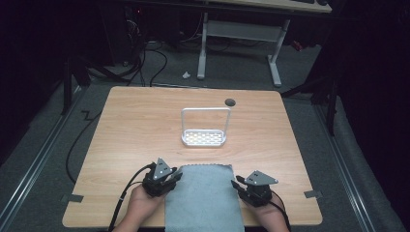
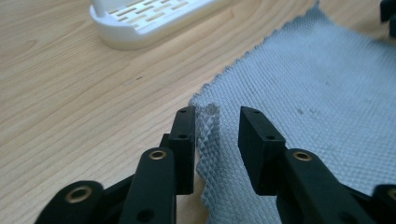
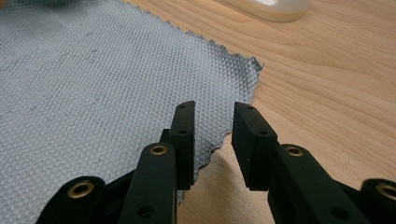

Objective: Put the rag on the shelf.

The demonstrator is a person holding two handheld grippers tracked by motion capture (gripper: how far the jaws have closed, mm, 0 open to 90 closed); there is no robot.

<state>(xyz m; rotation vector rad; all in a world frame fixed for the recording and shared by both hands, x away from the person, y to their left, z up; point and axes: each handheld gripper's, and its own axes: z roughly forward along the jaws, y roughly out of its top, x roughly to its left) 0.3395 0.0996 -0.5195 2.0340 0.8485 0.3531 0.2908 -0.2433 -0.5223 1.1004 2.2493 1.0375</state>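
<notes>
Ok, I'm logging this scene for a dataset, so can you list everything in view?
cloth: one, grey, near edge of the table, between the grippers
rack: one, white, slotted base with hoop handle, table centre
table: one, light wood
hole: one, dark, far side of the tabletop
desk frame: one, white, on the floor beyond
left gripper: black, open, jaws astride the cloth's raised edge
right gripper: black, open, at the cloth's other edge

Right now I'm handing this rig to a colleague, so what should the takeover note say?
Left hand-held gripper: open, jaws straddling a lifted bit of the grey cloth's left edge.
Right hand-held gripper: open, at the cloth's right edge, gripping nothing.
Cloth lies flat at the table's near edge; white rack stands beyond it.
Done: both grippers positioned.
Left: probably close on both edges and handle the cloth.
</notes>
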